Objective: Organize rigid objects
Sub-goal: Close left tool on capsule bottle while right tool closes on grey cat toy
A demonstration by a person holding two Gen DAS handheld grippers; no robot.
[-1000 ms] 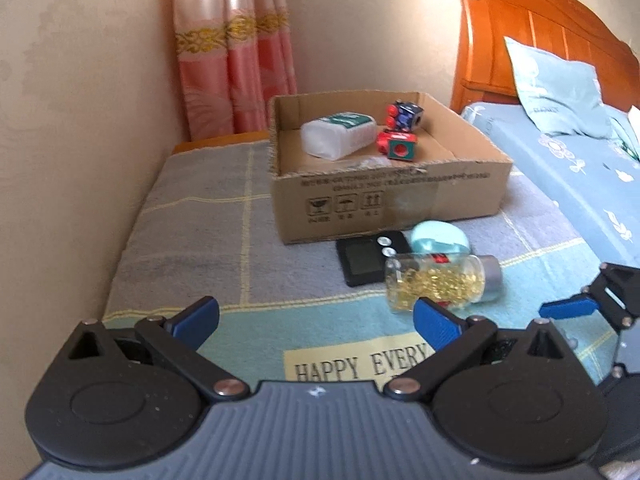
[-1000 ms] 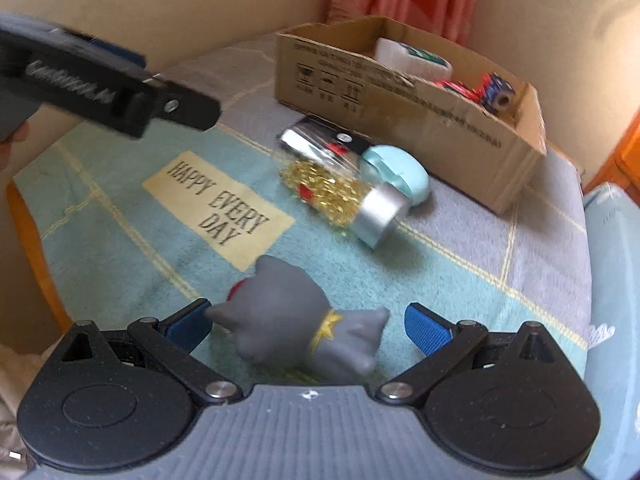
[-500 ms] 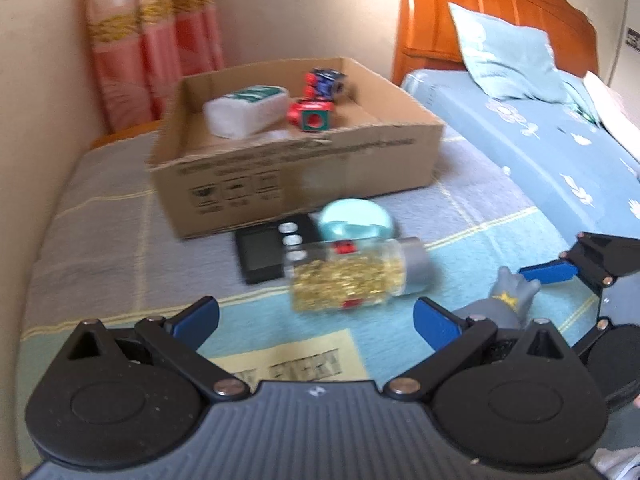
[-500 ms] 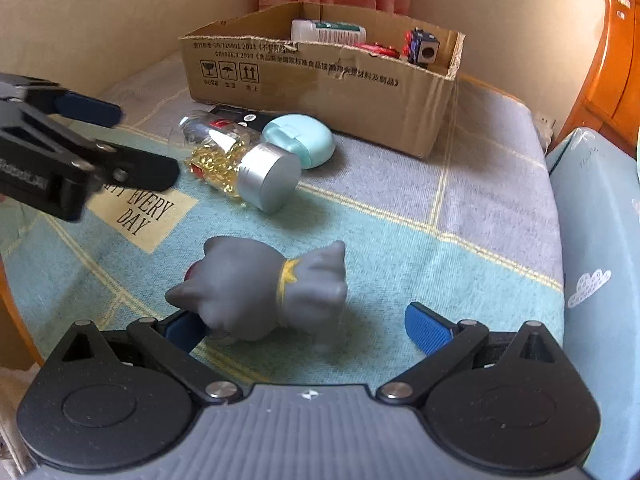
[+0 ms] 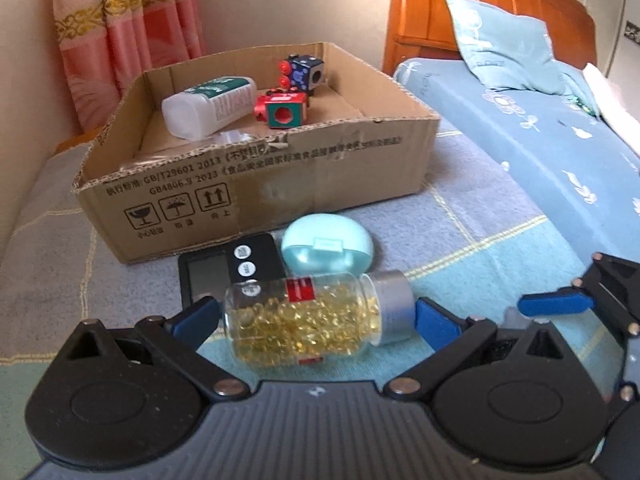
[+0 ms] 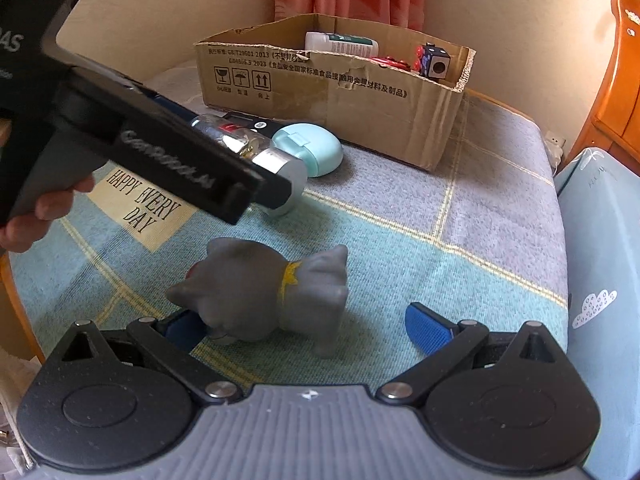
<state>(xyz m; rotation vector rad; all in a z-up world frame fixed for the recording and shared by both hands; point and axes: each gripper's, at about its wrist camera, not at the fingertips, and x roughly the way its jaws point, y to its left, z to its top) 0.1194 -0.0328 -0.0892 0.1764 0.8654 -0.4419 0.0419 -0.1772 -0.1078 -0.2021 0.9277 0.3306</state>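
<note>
Left wrist view: we find our left gripper [image 5: 314,318] spread wide around a clear bottle of yellow capsules [image 5: 308,318], which lies on its side on the blue-green mat [image 5: 480,280], silver cap to the right; both blue pads sit just beside its ends, and contact cannot be confirmed. Behind the bottle, touching or nearly so, lie a black digital timer [image 5: 228,268] and a pale teal oval case [image 5: 327,250]. Beyond them stands an open cardboard box [image 5: 256,184] holding a white bottle [image 5: 210,106] on its side and two cube toys [image 5: 294,94]. From the right wrist view we record our right gripper [image 6: 306,326] released and wide open, with a grey cat figurine [image 6: 264,288] lying on its side between the fingers; its head rests against the left pad, well apart from the right pad
</note>
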